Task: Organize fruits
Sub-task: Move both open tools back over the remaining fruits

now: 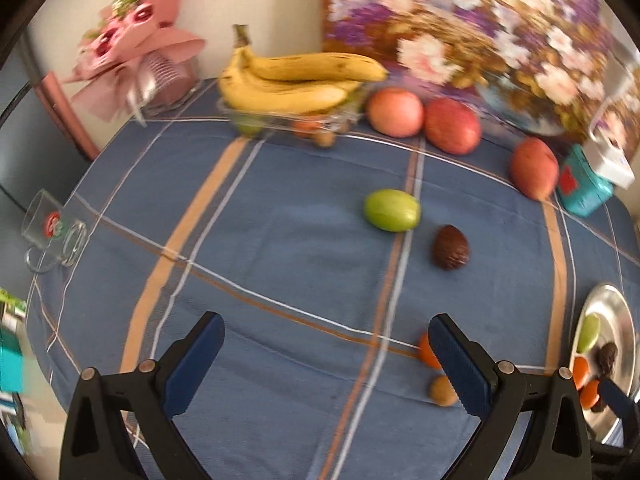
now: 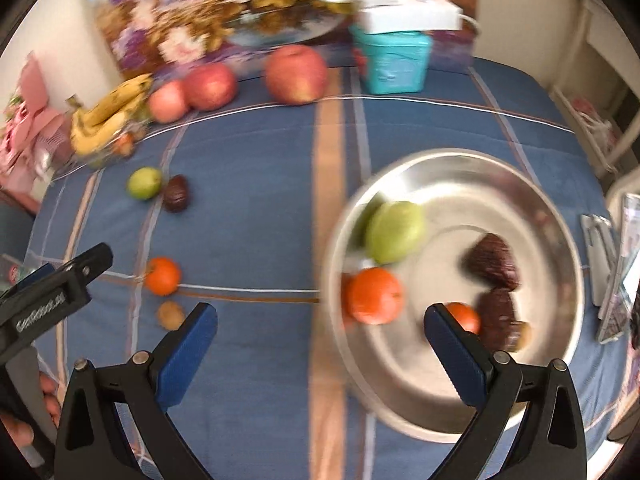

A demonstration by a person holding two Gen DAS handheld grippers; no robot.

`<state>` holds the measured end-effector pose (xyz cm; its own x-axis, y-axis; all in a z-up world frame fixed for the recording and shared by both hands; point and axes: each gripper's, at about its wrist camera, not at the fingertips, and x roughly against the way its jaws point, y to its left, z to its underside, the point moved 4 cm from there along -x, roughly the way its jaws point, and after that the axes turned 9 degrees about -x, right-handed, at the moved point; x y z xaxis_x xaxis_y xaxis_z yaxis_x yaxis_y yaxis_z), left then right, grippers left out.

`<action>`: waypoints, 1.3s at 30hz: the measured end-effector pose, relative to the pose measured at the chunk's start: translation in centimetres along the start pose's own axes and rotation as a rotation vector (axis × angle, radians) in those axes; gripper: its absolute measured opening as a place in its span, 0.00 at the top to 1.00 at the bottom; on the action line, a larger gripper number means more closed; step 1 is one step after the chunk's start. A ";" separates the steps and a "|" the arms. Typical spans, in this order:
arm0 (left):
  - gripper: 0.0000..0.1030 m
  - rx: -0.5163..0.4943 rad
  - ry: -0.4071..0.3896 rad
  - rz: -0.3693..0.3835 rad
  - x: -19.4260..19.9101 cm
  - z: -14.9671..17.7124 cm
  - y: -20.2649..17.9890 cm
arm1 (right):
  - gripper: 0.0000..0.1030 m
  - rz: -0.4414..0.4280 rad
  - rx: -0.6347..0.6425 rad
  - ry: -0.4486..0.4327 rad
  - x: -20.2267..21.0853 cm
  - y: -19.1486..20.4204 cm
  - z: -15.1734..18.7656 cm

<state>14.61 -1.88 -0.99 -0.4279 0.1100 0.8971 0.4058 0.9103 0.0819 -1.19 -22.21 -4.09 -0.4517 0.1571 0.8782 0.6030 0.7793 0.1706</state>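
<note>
Fruit loose on blue tabletop: small orange, brown nut, green fruit, dark wrinkled fruit. Others already in steel plate. Left claw and right claw both spread, empty. Orange likely light, firm, prone to roll; pinch across its middle.

A blue plaid cloth covers the tabletop. A pink wrapped bouquet stands at the far left corner, and a floral picture leans against the wall. A teal box carries a white box. An empty glass mug lies tipped near the left edge.
</note>
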 end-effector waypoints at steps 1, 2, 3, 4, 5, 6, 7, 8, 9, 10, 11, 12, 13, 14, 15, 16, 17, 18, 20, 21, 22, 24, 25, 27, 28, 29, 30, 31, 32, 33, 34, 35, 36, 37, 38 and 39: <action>0.00 0.012 0.000 0.006 0.0 0.0 0.3 | 0.00 -0.008 0.009 0.002 0.0 0.6 0.1; 0.00 0.023 0.002 0.016 -0.1 0.0 0.6 | 0.00 -0.011 0.022 0.002 -0.1 1.2 0.2; 0.00 0.038 0.007 0.030 -0.2 0.1 0.9 | 0.00 -0.010 0.031 -0.001 -0.2 1.7 0.2; 0.00 0.046 0.013 0.042 -0.3 0.1 0.9 | 0.00 -0.011 0.043 -0.003 -0.3 2.1 0.3; 0.00 0.050 0.021 0.055 -0.5 0.1 0.9 | 0.00 -0.015 0.059 -0.002 -0.4 2.7 0.5; 0.00 0.052 0.029 0.070 -0.7 0.1 0.7 | 0.00 -0.017 0.065 0.000 -0.6 3.0 0.5; 0.00 0.047 0.039 0.088 -0.8 0.2 0.5 | 0.00 -0.022 0.073 0.003 -0.7 3.4 0.6; 0.00 0.040 0.048 0.104 -1.0 0.2 0.2 | 0.00 -0.028 0.080 0.007 -0.8 3.7 0.7; 0.00 0.033 0.057 0.122 -1.3 0.3 -0.1 | 0.00 -0.035 0.086 0.011 -0.9 4.1 0.8; 0.00 0.029 0.065 0.137 -1.4 0.4 -0.4 | 0.00 -0.039 0.091 0.012 -0.9 4.2 0.9; 0.00 0.025 0.077 0.155 -1.7 0.5 -0.7 | 0.00 -0.044 0.097 0.014 -1.0 4.5 1.0; 0.00 0.020 0.088 0.172 -2.1 0.7 -1.1 | 0.00 -0.049 0.103 0.016 -1.1 4.8 1.1; 0.00 0.016 0.098 0.182 -2.3 0.8 -1.4 | 0.00 -0.055 0.108 0.020 -1.2 5.0 1.2; 0.00 0.012 0.109 0.189 -2.6 0.9 -1.6 | 0.00 -0.062 0.114 0.027 -1.3 5.3 1.3; 0.00 0.010 0.119 0.192 -2.9 1.0 -1.7 | 0.00 -0.066 0.116 0.033 -1.6 5.6 1.3; 0.00 0.011 0.130 0.191 -3.3 1.1 -1.8 | 0.00 -0.071 0.117 0.042 -1.9 5.9 1.4; 0.00 0.016 0.137 0.189 -3.5 1.2 -1.8 | 0.00 -0.076 0.118 0.049 -2.1 6.1 1.5; 0.00 0.024 0.145 0.186 -3.8 1.3 -1.6 | 0.00 -0.081 0.119 0.055 -2.3 6.2 1.6; 0.00 0.037 0.155 0.179 -4.2 1.4 -1.2 | 0.00 -0.093 0.123 0.072 -2.9 6.7 1.7; 0.00 0.045 0.159 0.174 -4.4 1.5 -0.9 | 0.00 -0.097 0.126 0.077 -3.1 6.9 1.8; 0.00 0.051 0.161 0.171 -4.5 1.6 -0.7 | 0.00 -0.098 0.131 0.080 -3.2 7.1 1.9; 0.00 0.066 0.165 0.165 -4.7 1.7 -0.3 | 0.00 -0.100 0.144 0.084 -3.7 7.7 2.1; 0.00 0.072 0.166 0.164 -4.9 1.7 0.0 | 0.00 -0.101 0.150 0.086 -3.9 8.0 2.2; 0.00 0.087 0.170 0.165 -5.1 1.8 0.4 | 0.00 -0.108 0.159 0.092 -4.3 8.5 2.4; 0.00 0.094 0.172 0.168 -5.2 1.8 0.6 | 0.00 -0.114 0.163 0.095 -4.5 8.7 2.5; 0.00 0.099 0.173 0.170 -5.2 1.9 0.7 | 0.00 -0.119 0.169 0.100 -4.7 9.1 2.7; 0.00 0.104 0.175 0.171 -5.3 1.9 0.8 | 0.00 -0.121 0.177 0.103 -4.9 9.4 2.8; 0.00 0.106 0.177 0.171 -5.5 1.9 1.0 | 0.00 -0.122 0.189 0.104 -5.1 9.8 3.0; 0.00 0.108 0.178 0.170 -5.5 2.0 1.1 | 0.00 -0.124 0.199 0.105 -5.2 10.1 3.1; 0.00 0.110 0.179 0.170 -5.6 2.1 1.2 | 0.00 -0.126 0.209 0.105 -5.3 10.3 3.2; 0.00 0.111 0.179 0.170 -5.6 2.0 1.2 | 0.00 -0.126 0.216 0.106 -5.4 10.6 3.3; 0.00 0.112 0.178 0.169 -5.7 2.0 1.3 | 0.01 -0.128 0.222 0.106 -5.6 10.8 3.4; 0.00 0.112 0.177 0.169 -5.6 2.0 1.3 | 0.01 -0.132 0.226 0.105 -5.6 11.1 3.6; 0.00 0.112 0.177 0.170 -5.6 2.0 1.4 | 0.02 -0.139 0.231 0.107 -5.7 11.3 3.7; 0.00 0.113 0.176 0.170 -5.6 2.0 1.4 | 0.07 -0.141 0.235 0.110 -5.9 11.5 3.7; 0.00 0.113 0.176 0.171 -5.5 2.0 1.4 | 0.10 -0.141 0.237 0.112 -6.0 11.7 3.7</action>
<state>15.92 -0.40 -6.71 -0.2095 0.2041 0.9563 0.3630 0.9243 -0.1177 6.14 -11.82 -9.07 -0.4365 -0.0203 0.8995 0.3630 0.9108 0.1967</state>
